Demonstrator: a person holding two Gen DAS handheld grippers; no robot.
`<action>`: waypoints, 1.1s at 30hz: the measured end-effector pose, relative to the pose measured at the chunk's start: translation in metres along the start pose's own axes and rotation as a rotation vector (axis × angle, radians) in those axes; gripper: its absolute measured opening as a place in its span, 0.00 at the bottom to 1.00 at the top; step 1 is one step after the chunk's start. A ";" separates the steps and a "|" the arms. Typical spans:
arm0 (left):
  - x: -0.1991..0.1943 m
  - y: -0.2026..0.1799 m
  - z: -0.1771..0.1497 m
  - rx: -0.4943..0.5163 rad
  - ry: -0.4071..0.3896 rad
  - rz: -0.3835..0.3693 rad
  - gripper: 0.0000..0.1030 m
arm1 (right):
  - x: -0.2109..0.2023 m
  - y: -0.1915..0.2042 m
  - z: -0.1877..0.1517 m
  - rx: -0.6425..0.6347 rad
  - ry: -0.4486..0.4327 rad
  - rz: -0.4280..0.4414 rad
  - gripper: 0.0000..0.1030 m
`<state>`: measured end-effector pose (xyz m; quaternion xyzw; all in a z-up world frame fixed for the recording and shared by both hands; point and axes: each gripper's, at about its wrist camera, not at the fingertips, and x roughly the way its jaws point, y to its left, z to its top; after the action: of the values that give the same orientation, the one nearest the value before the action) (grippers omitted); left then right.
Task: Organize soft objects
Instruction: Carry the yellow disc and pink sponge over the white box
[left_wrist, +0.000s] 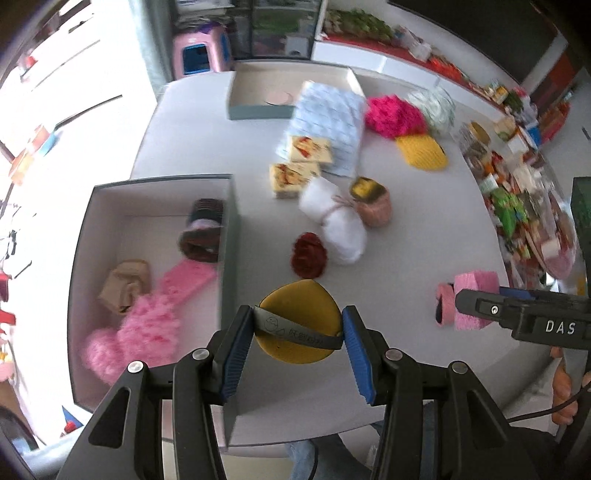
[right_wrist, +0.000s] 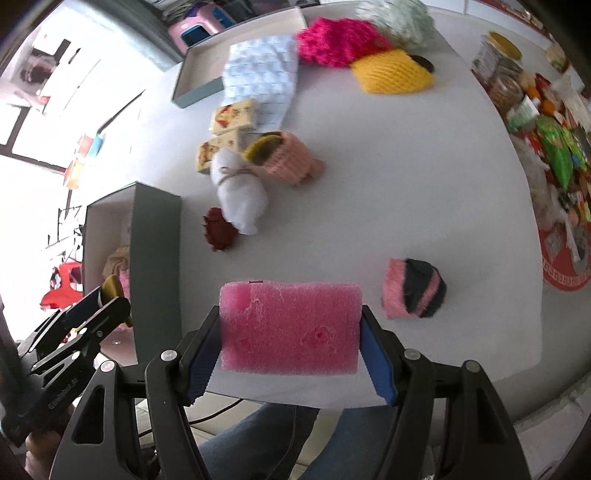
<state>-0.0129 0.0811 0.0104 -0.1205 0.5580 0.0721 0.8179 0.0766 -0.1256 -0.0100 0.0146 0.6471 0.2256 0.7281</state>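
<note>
Fingers of the left gripper (left_wrist: 295, 334) clamp a yellow puff (left_wrist: 299, 325) beside the grey box (left_wrist: 229, 236), right gripper (right_wrist: 290, 341) fingers clamp a pink foam block (right_wrist: 290, 328) above the surface (right_wrist: 406, 184).

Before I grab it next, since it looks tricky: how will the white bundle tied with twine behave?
The white bundle looks plush, so it probably squashes and weighs little. Its rounded roll shape may roll if nudged. The twine pinches its middle, probably a firmer grip spot.
</note>
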 end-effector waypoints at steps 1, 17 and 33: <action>-0.003 0.006 -0.002 -0.017 -0.009 0.003 0.49 | 0.001 0.005 0.000 -0.013 0.002 -0.001 0.71; -0.028 0.100 -0.037 -0.265 -0.077 0.079 0.49 | 0.011 0.084 -0.001 -0.170 0.005 -0.009 0.71; -0.031 0.122 -0.039 -0.280 -0.124 0.056 0.49 | 0.015 0.140 -0.002 -0.301 -0.001 -0.077 0.71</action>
<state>-0.0903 0.1882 0.0118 -0.2129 0.4942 0.1794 0.8235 0.0326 0.0047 0.0195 -0.1194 0.6057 0.2920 0.7305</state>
